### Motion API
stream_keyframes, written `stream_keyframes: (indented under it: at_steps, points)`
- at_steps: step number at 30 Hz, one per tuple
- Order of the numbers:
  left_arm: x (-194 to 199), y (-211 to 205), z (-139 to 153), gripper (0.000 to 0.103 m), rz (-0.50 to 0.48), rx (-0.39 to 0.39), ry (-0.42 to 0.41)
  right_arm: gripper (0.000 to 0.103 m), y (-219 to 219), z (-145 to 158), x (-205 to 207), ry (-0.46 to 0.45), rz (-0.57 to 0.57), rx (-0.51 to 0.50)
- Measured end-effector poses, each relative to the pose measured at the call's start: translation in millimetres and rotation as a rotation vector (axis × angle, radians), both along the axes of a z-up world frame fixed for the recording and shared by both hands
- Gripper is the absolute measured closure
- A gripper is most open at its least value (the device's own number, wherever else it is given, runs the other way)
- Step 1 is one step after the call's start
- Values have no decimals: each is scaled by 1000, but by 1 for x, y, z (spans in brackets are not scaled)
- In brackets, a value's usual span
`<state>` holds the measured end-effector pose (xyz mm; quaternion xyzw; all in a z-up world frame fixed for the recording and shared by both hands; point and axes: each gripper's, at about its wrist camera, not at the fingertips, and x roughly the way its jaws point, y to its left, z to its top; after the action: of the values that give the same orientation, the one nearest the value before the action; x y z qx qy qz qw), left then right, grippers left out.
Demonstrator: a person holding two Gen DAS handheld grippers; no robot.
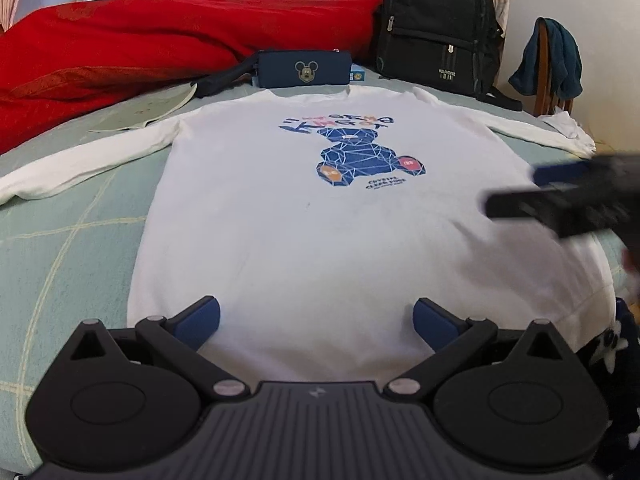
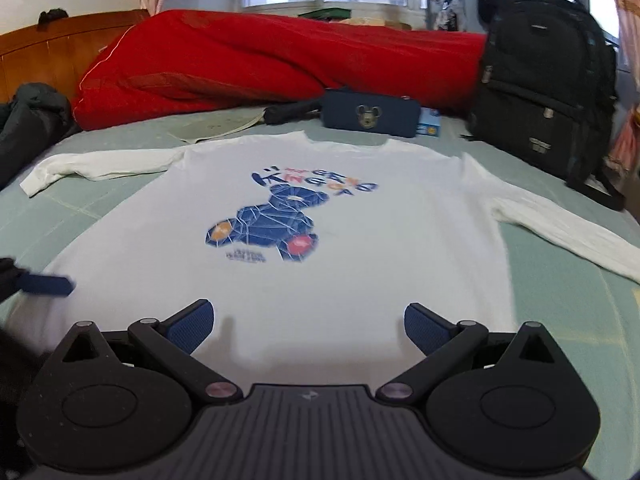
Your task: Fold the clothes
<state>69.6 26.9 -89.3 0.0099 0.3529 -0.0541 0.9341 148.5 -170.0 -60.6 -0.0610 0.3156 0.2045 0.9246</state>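
Flat, the white shirt (image 1: 280, 220) spreads, sleeves out, on the bed (image 1: 60, 240).

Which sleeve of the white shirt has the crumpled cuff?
The white shirt's right-hand sleeve, on the backpack side: its cuff bunches up near the chair. The left-hand sleeve lies smooth and flat.

Shirt (image 1: 320, 216) lies flat on the bed (image 1: 60, 260), collar at 12 o'clock. Pouch (image 1: 304, 69) sits just past the collar, quilt (image 1: 160, 48) behind at 11, backpack (image 1: 438, 28) at 1. Sleeves run out to 9 and 3.
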Motion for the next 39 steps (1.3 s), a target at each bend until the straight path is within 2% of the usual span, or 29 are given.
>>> stream_keyframes:
  at_steps: [4,10,13,17,21,26,28,31,35,37,39]
  points:
    - [-4,4,1,1,-4,-15,-5,0,11,-28,12,73,-31,-50]
    - [11,17,11,1,-1,-149,-17,0,-9,-36,-18,10,-1,3]
    - [22,15,2,1,5,-188,13,0,-10,-37,-21,10,4,4]
    - [16,7,-1,1,-35,-101,-8,0,-7,-36,-20,11,-3,-7]
    - [13,31,15,1,-11,-114,-14,0,-5,-35,-21,19,-11,-16]
    - [11,97,48,1,116,25,-97,0,-1,-27,-22,47,-38,-46]
    - [11,132,60,1,178,77,-120,0,5,-20,-24,30,-33,-57]
    - [15,185,62,1,274,101,-143,0,15,-5,-30,-7,1,-45]
    - [29,244,39,2,368,10,-105,0,35,16,-37,-59,65,-21]
    - [35,268,24,3,383,-82,-74,0,48,22,-39,-82,84,-33]
    - [42,291,8,3,397,-217,-53,0,58,24,-39,-88,98,-45]
